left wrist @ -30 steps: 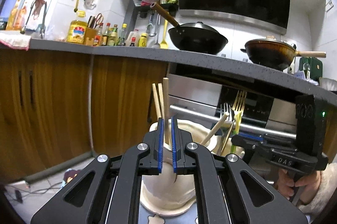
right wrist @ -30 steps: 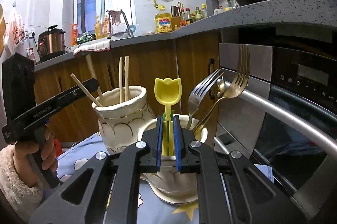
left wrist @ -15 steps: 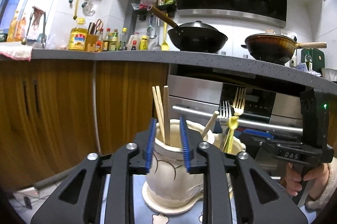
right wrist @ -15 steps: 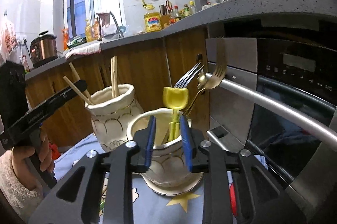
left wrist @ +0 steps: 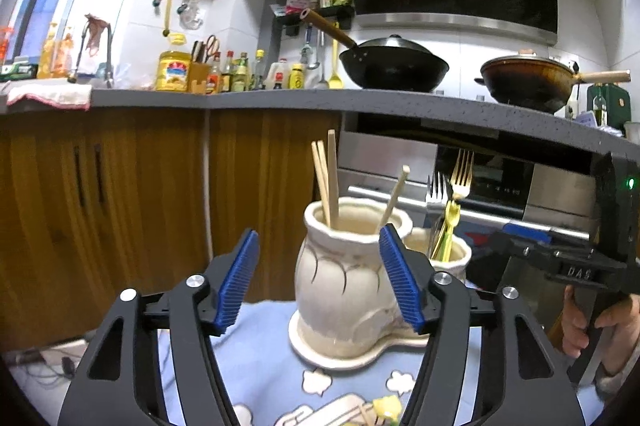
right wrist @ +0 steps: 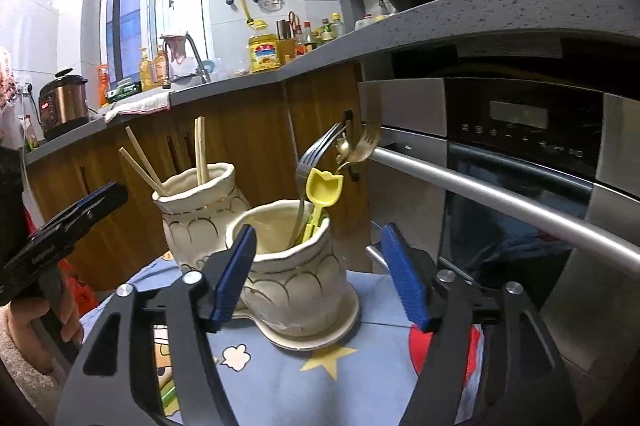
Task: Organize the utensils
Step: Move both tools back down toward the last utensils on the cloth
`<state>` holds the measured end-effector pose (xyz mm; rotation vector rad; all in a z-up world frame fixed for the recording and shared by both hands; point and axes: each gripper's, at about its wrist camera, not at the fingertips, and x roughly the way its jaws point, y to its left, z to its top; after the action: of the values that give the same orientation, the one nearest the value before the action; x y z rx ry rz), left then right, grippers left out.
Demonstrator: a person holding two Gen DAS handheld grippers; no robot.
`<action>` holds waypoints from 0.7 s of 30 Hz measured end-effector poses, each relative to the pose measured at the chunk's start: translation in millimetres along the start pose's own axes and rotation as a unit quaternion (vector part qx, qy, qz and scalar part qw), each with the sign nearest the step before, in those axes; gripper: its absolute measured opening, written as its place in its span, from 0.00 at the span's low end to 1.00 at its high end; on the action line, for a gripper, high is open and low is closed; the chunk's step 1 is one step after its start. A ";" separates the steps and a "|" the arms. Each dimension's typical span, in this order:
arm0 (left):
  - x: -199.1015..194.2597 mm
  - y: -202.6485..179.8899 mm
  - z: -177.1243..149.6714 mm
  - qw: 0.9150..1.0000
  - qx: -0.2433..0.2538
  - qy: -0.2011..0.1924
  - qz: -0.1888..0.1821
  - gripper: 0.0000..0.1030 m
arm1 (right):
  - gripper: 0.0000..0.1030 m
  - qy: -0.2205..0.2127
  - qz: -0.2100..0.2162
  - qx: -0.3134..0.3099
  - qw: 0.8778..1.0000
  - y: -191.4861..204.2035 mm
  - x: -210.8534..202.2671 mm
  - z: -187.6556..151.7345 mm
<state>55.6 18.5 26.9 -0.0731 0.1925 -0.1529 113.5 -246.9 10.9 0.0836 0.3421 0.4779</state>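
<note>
Two cream ceramic holders stand on a shared saucer. The chopstick holder holds several wooden chopsticks; it also shows in the right wrist view. The fork holder holds a yellow plastic utensil, a silver fork and a gold fork. My left gripper is open and empty, just in front of the chopstick holder. My right gripper is open and empty, its jaws either side of the fork holder.
The holders stand on a blue cartoon cloth. Wooden cabinets and an oven with a steel bar handle stand close behind. The grey counter edge overhangs above. A yellow item lies on the cloth near me.
Both grippers have opened wide, letting go of a chopstick on the left and the yellow utensil on the right, and have drawn back from the holders.
</note>
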 end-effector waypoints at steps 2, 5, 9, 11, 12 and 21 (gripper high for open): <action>-5.7 -0.8 -4.5 1.000 -0.004 0.003 0.004 0.68 | 0.71 -0.002 -0.004 -0.001 1.000 0.8 -3.8 -1.9; -13.3 -1.5 -10.7 1.000 -0.010 0.008 0.008 0.73 | 0.77 -0.004 -0.010 -0.009 1.000 4.6 -9.1 -5.3; -21.5 -4.1 -18.2 1.000 -0.009 0.016 0.022 0.78 | 0.86 -0.008 -0.023 -0.016 1.000 9.5 -15.5 -8.0; -25.5 -4.3 -21.8 0.999 -0.012 0.020 0.026 0.79 | 0.88 -0.010 -0.027 -0.016 0.999 10.7 -18.6 -10.0; -27.9 -4.3 -23.6 0.999 -0.014 0.023 0.027 0.80 | 0.91 -0.011 -0.030 -0.016 0.999 11.3 -20.3 -11.5; -42.3 -8.0 -37.8 0.998 -0.018 0.045 0.050 0.85 | 0.95 -0.011 -0.033 -0.013 0.999 17.3 -30.1 -18.3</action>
<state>6.0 15.2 -1.6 -0.0919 0.2875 -0.0532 74.7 -245.5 5.5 0.0529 0.3169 0.4154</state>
